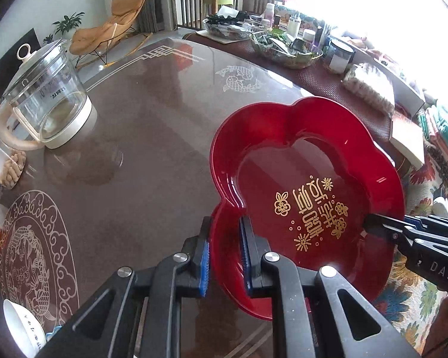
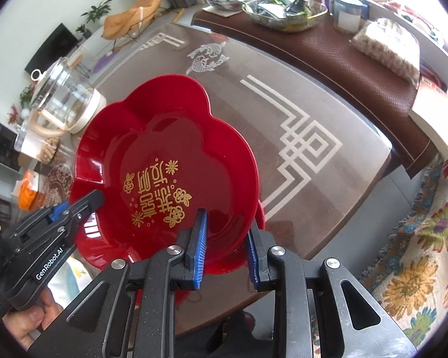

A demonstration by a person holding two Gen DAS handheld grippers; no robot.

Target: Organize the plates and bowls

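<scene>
Red and flower-shaped, the plate [image 1: 310,179] hangs above the near right part of the glass table [image 1: 152,137], the left gripper [image 1: 225,238] and right gripper [image 2: 227,232] each clamped on opposite rims (likely to keep it level while carried).

White bowl [image 1: 21,328] left of red plate [image 1: 307,185]: cut by frame edge, print unreadable. Plate's near rim hidden behind grippers. Jars [image 2: 348,12] beyond plate: labels too small.

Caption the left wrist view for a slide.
Both grippers clamp opposite rims of a red flower-shaped plate above the glass-topped table.
</scene>
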